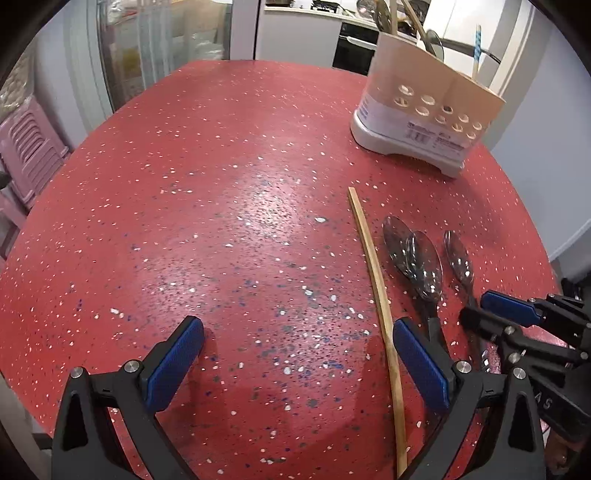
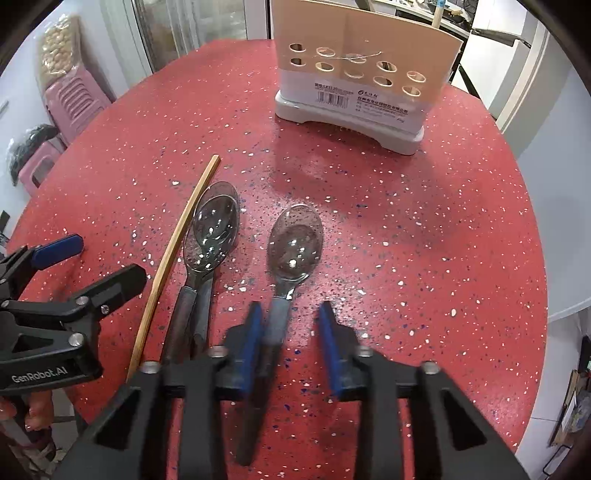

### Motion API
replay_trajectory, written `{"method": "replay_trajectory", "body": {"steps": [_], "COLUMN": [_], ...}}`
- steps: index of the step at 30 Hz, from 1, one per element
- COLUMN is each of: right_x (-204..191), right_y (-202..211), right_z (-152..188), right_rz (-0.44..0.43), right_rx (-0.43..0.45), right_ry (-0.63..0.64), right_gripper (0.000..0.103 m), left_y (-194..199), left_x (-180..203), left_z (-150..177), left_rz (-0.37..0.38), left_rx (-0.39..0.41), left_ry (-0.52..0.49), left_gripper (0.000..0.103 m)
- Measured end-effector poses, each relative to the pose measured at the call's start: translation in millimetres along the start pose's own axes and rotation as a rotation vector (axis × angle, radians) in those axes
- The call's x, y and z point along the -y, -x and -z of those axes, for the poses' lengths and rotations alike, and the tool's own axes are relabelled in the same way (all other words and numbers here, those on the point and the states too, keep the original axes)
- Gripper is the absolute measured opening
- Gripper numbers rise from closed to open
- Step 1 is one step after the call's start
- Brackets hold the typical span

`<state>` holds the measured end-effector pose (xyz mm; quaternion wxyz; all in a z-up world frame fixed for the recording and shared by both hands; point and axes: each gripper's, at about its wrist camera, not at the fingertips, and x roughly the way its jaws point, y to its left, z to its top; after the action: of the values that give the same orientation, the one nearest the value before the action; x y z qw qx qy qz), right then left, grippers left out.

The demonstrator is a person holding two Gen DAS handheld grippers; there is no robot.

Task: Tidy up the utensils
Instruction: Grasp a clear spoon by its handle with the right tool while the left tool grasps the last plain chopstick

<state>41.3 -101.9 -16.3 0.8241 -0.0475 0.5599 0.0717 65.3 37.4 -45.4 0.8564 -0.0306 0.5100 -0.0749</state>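
You work on a red speckled table (image 2: pixel 424 229). Off its far left edge you see a stack of pink plastic stools (image 2: pixel 74 103), with a clear bag of pale round items (image 2: pixel 59 48) behind them. Beyond the far edge stands a white kitchen counter (image 1: pixel 299 33) beside a dark oven (image 1: pixel 354 48).

Round red speckled table (image 2: pixel 424 229); on it a perforated utensil holder (image 2: pixel 354 88), one chopstick (image 2: pixel 173 251), three spoons (image 2: pixel 295 243) lying near.
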Motion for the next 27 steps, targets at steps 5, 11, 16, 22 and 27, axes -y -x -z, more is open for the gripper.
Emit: {"method": "replay_trajectory", "body": {"steps": [5,11,16,22,27], "right_x": [7,10,15,16,18], "right_y": [2,4,3,2,2], "right_z": [1,3,2,0,-1], "right_rz": [-0.017,-0.035,-0.054,-0.062,-0.08], "right_rx": [0.009,0.01,0.006,-0.001,-0.002], "right_ry": [0.008,0.012,0.011,0.021,0.014], "right_gripper": [0.013,0.013,0.013,0.013,0.012], "left_y": [-6,-11,-20,-21,-18], "left_x": [8,20,37,53,74], "left_z": [-4,-7,-10,-17,-19], "left_rz": [-0.023,-0.054,-0.085,-0.063,-0.021], "left_rx": [-0.019,-0.041,-0.056,-0.072,-0.08], "left_ry": [-0.016,-0.063,-0.114,-0.152,-0.227], "left_gripper": [0.103,0.103,0.103,0.103,0.07]}}
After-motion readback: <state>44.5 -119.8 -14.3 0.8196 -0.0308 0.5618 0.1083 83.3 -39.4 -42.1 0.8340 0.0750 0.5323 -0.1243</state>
